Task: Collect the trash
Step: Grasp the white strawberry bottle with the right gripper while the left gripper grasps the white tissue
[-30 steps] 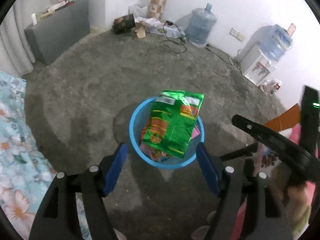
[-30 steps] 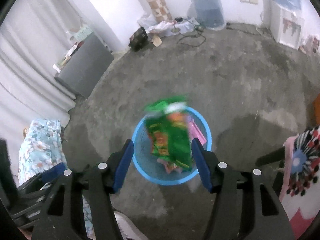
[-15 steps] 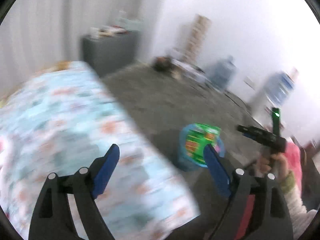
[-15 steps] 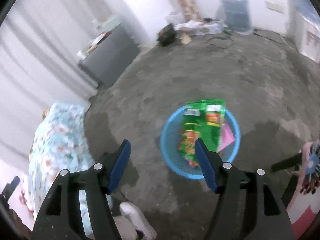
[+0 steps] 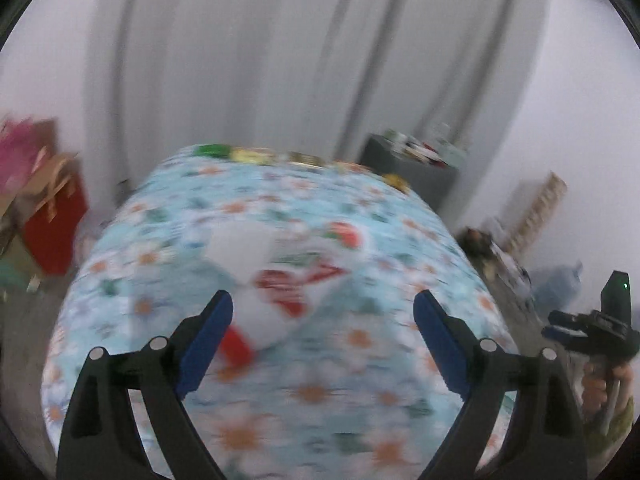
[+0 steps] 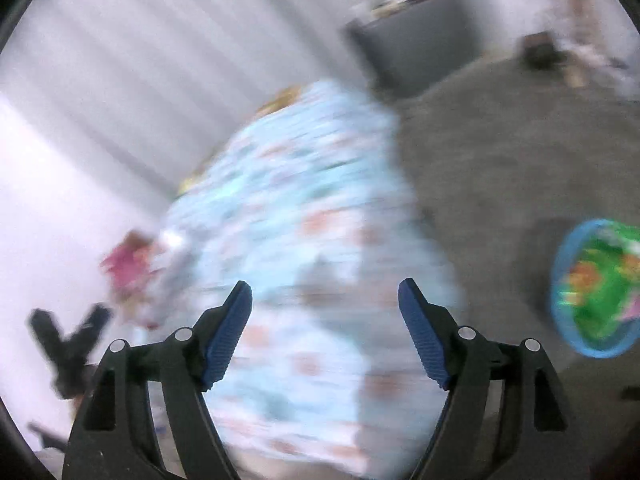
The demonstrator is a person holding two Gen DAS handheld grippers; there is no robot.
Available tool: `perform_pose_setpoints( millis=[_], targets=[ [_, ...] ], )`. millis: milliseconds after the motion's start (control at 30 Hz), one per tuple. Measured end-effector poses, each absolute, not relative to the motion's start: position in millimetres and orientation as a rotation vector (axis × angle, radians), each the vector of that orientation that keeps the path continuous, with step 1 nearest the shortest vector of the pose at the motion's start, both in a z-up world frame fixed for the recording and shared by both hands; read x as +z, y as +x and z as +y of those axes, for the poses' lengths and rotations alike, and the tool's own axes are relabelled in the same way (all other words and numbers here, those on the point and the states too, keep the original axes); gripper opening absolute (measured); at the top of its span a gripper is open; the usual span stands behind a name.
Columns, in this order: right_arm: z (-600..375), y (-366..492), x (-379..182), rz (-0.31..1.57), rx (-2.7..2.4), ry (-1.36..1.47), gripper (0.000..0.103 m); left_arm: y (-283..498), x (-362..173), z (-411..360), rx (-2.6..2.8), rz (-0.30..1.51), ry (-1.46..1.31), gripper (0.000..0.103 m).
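Observation:
Both views are motion-blurred. My left gripper (image 5: 322, 304) is open and empty above a table with a light blue floral cloth (image 5: 280, 400). Blurred red and white wrappers (image 5: 288, 284) lie on the cloth just ahead of it, and small items (image 5: 248, 155) line the far edge. My right gripper (image 6: 325, 292) is open and empty over the same cloth (image 6: 304, 240). The blue trash basket (image 6: 560, 280) with a green snack bag (image 6: 600, 280) stands on the floor at the right edge of the right wrist view. The right gripper also shows in the left wrist view (image 5: 588, 328).
White curtains (image 5: 260, 60) hang behind the table. A grey cabinet (image 5: 408, 168) stands at the back right, also in the right wrist view (image 6: 420, 40). A red bag (image 5: 56, 224) and pink items sit at the left. A water jug (image 5: 560, 284) is at the right.
Both grippers have swung left, away from the blue basket and toward the floral-clothed table. The basket has left the left wrist view and slid to the right edge of the right wrist view.

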State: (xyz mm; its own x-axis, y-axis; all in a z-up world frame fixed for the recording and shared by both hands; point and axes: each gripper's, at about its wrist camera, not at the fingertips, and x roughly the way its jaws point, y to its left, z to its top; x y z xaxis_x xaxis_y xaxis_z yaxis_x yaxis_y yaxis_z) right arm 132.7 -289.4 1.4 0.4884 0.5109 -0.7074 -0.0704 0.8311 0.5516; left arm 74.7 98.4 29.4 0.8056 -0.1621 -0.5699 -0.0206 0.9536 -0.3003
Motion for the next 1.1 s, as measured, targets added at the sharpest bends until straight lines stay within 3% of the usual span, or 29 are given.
perform_pose_setpoints(
  millis=[400, 700, 767, 833, 1100],
  targets=[
    [-61, 194, -61, 1.277, 0.608, 0.629, 0.075, 58, -20, 195, 0.092, 0.668, -0.482, 0.089],
    [-16, 211, -81, 1.264, 0.47, 0.718, 0.076, 58, -33, 213, 0.101, 0.656, -0.557, 0.089],
    [-11, 215, -82, 1.244, 0.444, 0.719, 0.073, 57, -33, 213, 0.092, 0.653, -0.561, 0.089],
    [-10, 216, -85, 1.242, 0.419, 0.724, 0.061, 57, -34, 211, 0.086, 0.656, -0.559, 0.089],
    [-39, 215, -84, 1.335, 0.591, 0.73, 0.06, 62, -33, 203, 0.04, 0.669, -0.559, 0.089]
  ],
)
